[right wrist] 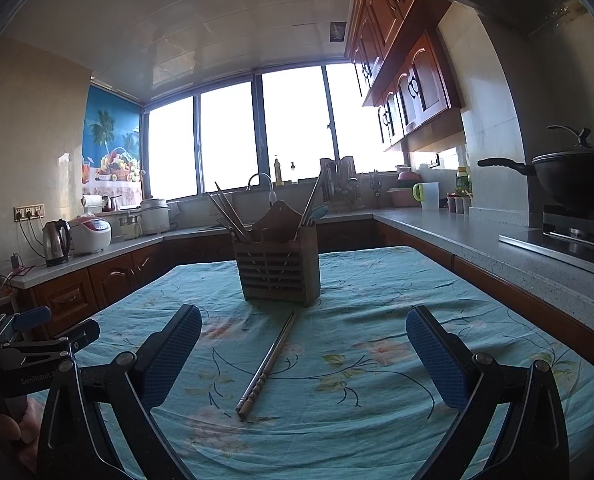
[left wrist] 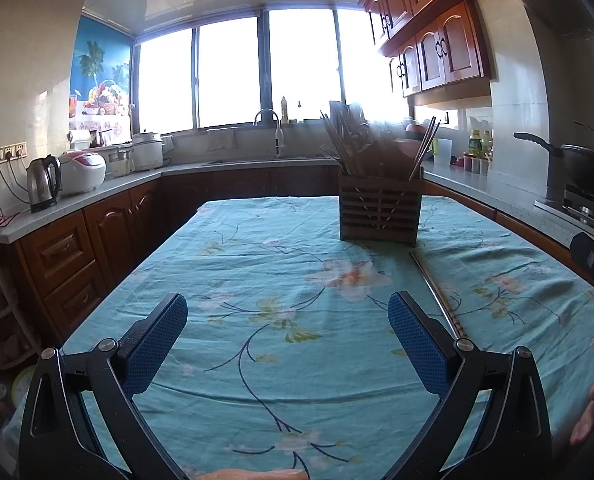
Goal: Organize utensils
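A pair of metal chopsticks [right wrist: 268, 364] lies on the teal floral tablecloth [right wrist: 377, 300], pointing toward a slatted wooden utensil holder [right wrist: 279, 272] with several chopsticks and a spoon standing in it. My right gripper [right wrist: 303, 354] is open and empty, its jaws either side of the chopsticks' near end, above the cloth. My left gripper [left wrist: 287, 342] is open and empty over bare cloth; the chopsticks [left wrist: 437, 292] lie just right of its right finger, and the holder [left wrist: 381, 210] stands beyond. The left gripper also shows at the left edge of the right wrist view [right wrist: 37, 344].
The table [left wrist: 257, 248] is ringed by kitchen counters. A kettle [left wrist: 43, 184] and rice cooker [left wrist: 83, 172] stand on the left counter, a sink faucet [left wrist: 275, 132] at the back, a wok on a stove [right wrist: 573, 184] on the right counter.
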A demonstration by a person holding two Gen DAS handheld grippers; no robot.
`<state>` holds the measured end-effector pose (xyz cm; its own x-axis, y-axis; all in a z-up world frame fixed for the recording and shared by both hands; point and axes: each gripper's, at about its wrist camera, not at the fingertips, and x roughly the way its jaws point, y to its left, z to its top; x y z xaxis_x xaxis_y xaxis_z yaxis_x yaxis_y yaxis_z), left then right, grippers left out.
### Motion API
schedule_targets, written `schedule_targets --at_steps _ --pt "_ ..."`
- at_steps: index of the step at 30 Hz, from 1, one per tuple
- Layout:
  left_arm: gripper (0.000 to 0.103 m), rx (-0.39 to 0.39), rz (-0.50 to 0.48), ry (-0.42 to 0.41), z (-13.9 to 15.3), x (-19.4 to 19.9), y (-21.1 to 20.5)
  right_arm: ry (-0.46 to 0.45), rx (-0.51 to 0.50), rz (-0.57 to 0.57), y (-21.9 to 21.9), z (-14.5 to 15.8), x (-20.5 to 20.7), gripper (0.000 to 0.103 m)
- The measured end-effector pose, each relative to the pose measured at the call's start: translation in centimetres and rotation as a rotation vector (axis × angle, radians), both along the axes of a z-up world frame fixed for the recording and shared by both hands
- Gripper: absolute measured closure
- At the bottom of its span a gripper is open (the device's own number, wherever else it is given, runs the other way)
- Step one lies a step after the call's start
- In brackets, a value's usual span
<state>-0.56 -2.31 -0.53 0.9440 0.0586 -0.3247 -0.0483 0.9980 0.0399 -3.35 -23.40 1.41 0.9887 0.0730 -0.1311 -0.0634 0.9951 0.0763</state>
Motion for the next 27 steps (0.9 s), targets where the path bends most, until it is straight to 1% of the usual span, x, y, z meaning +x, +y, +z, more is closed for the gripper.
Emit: schedule_targets --at_steps 27 --pt "0.000 0.002 -0.003 0.008 -0.03 0.12 -0.04 0.000 0.005 0.007 0.43 0.46 -0.07 0.000"
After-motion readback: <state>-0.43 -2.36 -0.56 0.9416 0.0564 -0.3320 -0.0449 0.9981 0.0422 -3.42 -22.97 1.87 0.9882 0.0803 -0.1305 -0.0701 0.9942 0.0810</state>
